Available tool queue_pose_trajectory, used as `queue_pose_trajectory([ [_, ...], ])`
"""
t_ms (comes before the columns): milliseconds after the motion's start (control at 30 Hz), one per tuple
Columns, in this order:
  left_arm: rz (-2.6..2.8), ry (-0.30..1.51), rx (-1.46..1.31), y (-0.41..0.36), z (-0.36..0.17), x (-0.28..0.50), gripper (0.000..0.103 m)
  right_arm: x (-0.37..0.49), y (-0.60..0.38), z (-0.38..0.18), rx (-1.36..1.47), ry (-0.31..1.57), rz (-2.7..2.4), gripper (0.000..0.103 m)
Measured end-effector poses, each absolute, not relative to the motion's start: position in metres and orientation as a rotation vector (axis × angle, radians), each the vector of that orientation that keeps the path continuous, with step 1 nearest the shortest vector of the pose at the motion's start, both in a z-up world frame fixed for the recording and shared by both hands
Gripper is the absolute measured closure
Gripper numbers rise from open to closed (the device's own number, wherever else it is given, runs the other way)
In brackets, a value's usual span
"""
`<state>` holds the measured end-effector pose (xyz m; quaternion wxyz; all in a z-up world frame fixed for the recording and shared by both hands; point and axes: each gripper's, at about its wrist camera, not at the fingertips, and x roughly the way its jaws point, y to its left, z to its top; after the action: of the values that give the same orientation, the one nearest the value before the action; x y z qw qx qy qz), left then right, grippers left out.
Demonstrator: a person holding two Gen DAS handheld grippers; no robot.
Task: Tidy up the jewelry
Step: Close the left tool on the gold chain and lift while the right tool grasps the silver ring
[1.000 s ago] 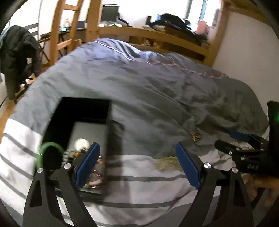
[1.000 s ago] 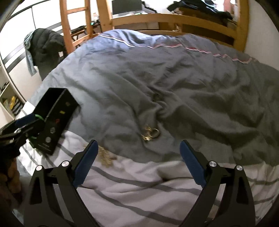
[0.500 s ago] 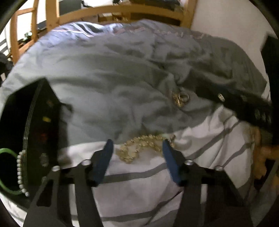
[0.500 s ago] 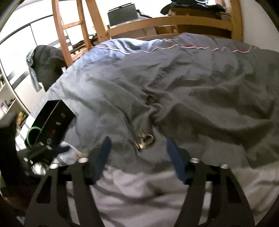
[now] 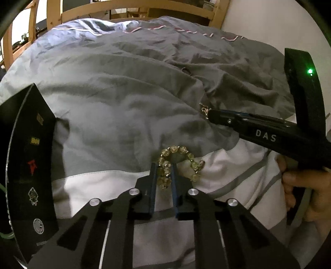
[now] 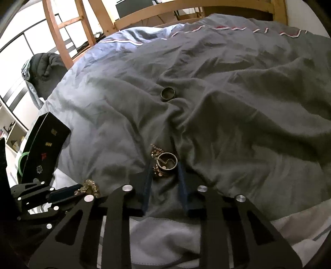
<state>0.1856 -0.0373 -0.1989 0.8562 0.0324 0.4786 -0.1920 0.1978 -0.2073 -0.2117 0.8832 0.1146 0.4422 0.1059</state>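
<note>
My left gripper (image 5: pixel 164 168) points down at the bed, its jaws closing to shut on a yellow bead bracelet (image 5: pixel 182 150) lying on the duvet. The beads sit pinched between the blue pads. My right gripper (image 6: pixel 164 165) is closing on a metal ring with a gold chain (image 6: pixel 167 162), and its pads touch both sides. In the left wrist view, the right gripper (image 5: pixel 209 113) has the chain at its tip. A second ring (image 6: pixel 168 93) lies farther up the grey duvet. The black jewelry box (image 5: pixel 26 155) stands open at the left.
A green bangle (image 6: pixel 21 163) sits inside the box (image 6: pixel 44 149). A hand (image 5: pixel 300 186) holds the right gripper's handle. The wooden bed frame (image 6: pixel 144 16) and ladder stand behind. A dark jacket (image 6: pixel 43 72) hangs at the left. The wall runs along the right.
Both grippers have dropped toward the duvet and their jaws have narrowed from wide open. The left has closed on the bead bracelet, the right around the ring and chain.
</note>
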Motion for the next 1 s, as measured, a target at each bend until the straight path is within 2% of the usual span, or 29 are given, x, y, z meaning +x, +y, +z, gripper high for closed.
queue_pose_trajectory([
  [200, -0.422, 0.958, 0.049, -0.038, -0.186, 0.181, 0.094, 0.189, -0.215, -0.201, 0.263, 0.856, 0.209, 0.086],
  [267, -0.424, 0.962, 0.054, -0.039, -0.187, 0.182, 0.094, 0.189, -0.216, -0.201, 0.265, 0.856, 0.203, 0.09],
  [400, -0.421, 0.999, 0.058, -0.04, -0.193, 0.186, 0.094, 0.194, -0.214, -0.209, 0.258, 0.905, 0.188, 0.09],
  [467, -0.41, 1.01, 0.066, -0.041, -0.195, 0.186, 0.094, 0.197, -0.213, -0.212, 0.259, 0.917, 0.196, 0.083],
  [500, -0.413, 1.013, 0.065, -0.041, -0.196, 0.186, 0.09, 0.198, -0.214, -0.213, 0.266, 0.914, 0.197, 0.076],
  [533, -0.414, 1.014, 0.062, -0.04, -0.196, 0.186, 0.077, 0.198, -0.214, -0.213, 0.27, 0.908, 0.2, 0.07],
  [600, -0.403, 1.005, 0.06, -0.039, -0.195, 0.186, 0.057, 0.199, -0.214, -0.214, 0.275, 0.906, 0.205, 0.065],
  [667, -0.406, 1.001, 0.062, -0.04, -0.195, 0.185, 0.057, 0.202, -0.213, -0.216, 0.269, 0.905, 0.199, 0.065],
  [700, -0.41, 1.006, 0.064, -0.04, -0.196, 0.185, 0.057, 0.203, -0.212, -0.217, 0.267, 0.91, 0.198, 0.066],
  [733, -0.413, 1.012, 0.068, -0.041, -0.197, 0.185, 0.07, 0.203, -0.211, -0.218, 0.265, 0.907, 0.197, 0.069],
  [767, -0.419, 1.025, 0.069, -0.041, -0.199, 0.186, 0.078, 0.202, -0.21, -0.217, 0.259, 0.904, 0.195, 0.072],
  [800, -0.424, 1.034, 0.067, -0.041, -0.201, 0.186, 0.088, 0.202, -0.21, -0.216, 0.259, 0.9, 0.196, 0.08],
  [833, -0.428, 1.033, 0.063, -0.041, -0.2, 0.186, 0.093, 0.201, -0.21, -0.215, 0.261, 0.892, 0.194, 0.082],
  [1000, -0.417, 0.996, 0.044, -0.037, -0.195, 0.184, 0.095, 0.197, -0.213, -0.207, 0.279, 0.84, 0.196, 0.082],
])
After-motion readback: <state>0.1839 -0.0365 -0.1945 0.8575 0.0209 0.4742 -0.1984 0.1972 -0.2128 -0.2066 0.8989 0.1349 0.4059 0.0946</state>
